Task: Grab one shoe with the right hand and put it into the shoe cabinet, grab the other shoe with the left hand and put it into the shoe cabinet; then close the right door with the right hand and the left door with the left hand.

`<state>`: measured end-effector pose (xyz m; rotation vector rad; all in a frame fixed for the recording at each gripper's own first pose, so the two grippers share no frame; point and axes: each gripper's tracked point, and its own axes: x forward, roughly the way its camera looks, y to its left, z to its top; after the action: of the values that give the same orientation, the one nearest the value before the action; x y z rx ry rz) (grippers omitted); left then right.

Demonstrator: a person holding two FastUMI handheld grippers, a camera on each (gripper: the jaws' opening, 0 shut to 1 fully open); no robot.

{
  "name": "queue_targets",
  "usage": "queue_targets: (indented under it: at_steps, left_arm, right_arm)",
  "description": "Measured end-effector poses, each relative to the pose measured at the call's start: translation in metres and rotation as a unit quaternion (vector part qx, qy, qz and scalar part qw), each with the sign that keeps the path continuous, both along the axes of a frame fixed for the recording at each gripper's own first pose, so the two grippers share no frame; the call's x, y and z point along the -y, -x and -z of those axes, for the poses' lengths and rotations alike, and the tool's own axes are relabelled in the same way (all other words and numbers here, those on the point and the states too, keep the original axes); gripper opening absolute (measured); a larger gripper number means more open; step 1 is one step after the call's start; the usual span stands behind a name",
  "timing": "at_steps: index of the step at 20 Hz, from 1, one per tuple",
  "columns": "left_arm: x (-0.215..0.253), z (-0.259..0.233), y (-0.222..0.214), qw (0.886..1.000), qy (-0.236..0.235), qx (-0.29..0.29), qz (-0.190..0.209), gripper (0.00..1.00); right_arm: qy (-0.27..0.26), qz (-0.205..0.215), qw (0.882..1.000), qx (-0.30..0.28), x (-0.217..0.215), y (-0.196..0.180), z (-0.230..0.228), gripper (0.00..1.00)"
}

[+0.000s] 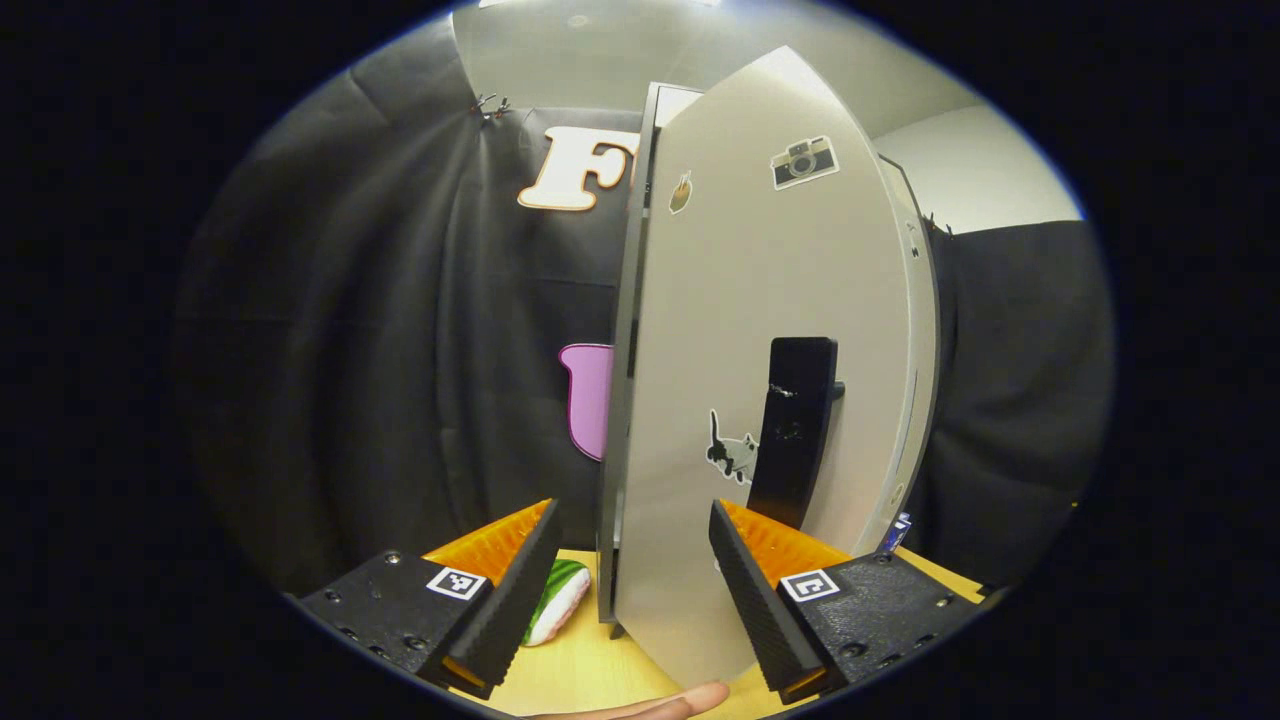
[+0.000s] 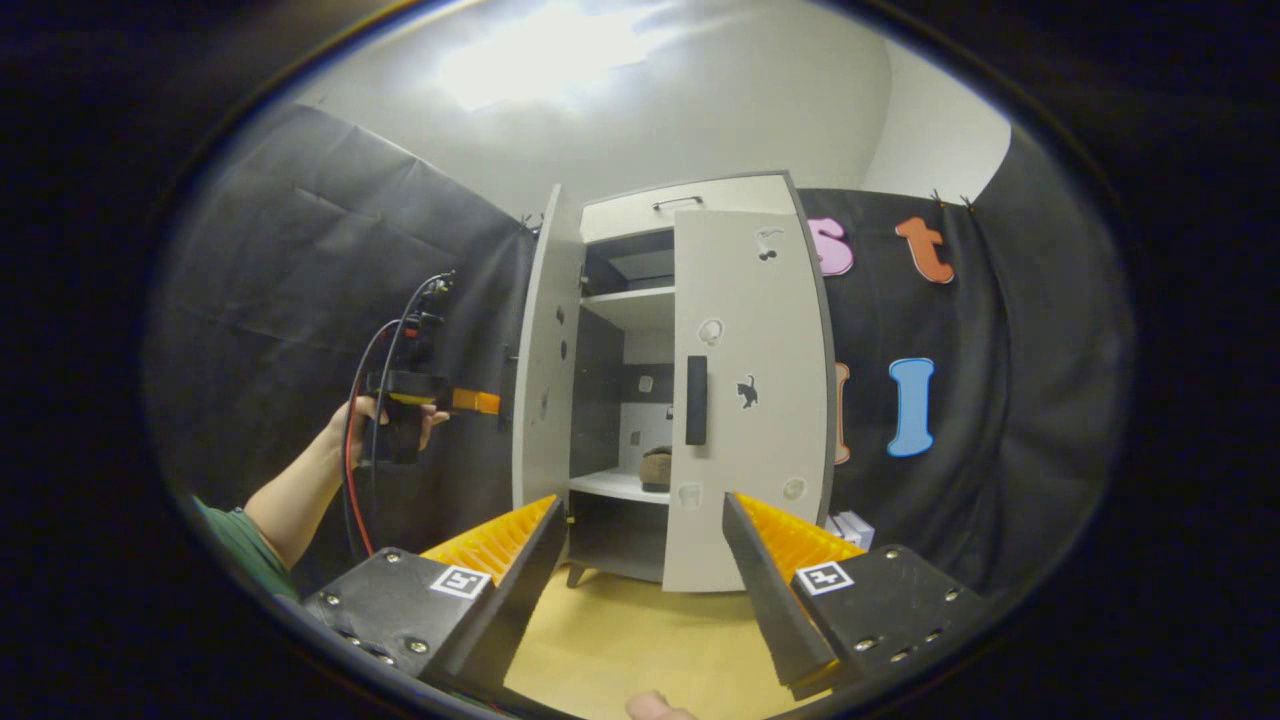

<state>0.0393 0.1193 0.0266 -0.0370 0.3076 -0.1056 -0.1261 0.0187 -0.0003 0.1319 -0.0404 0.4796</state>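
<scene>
The pale shoe cabinet stands on the wooden surface. Its left door is swung wide open, while its right door with a black handle lies nearly flush with the front. One dark shoe rests on the lower shelf inside. My left gripper is open and sits close in front of the left door's outer face, near its black handle. From the right gripper view, a hand holds the left gripper beside that door. My right gripper is open, back from the cabinet.
A green, white and pink object lies on the wooden surface by the cabinet's foot. A small box sits at the cabinet's right side. Black cloth walls surround the booth. A fingertip shows at the bottom edge.
</scene>
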Motion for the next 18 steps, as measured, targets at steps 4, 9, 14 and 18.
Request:
queue_targets:
  at_steps: [4,9,14,18]
  left_arm:
    - [0.023,0.003,-0.007,1.000,0.001,0.003,0.008,0.92]
    - [0.070,0.022,-0.014,0.999,0.026,-0.013,0.038,0.92]
    - [0.089,0.015,-0.014,0.999,0.015,0.014,0.044,1.00]
    - [0.091,0.017,-0.002,0.999,0.000,0.014,0.036,0.95]
  right_arm:
    - [-0.012,0.006,1.000,-0.006,0.003,-0.003,0.003,0.95]
    - [-0.021,0.023,0.999,-0.010,0.015,-0.007,0.008,0.96]
    - [-0.020,0.034,0.999,-0.010,0.019,-0.014,0.011,0.96]
    - [-0.015,0.058,0.998,-0.011,0.022,-0.030,0.010,0.96]
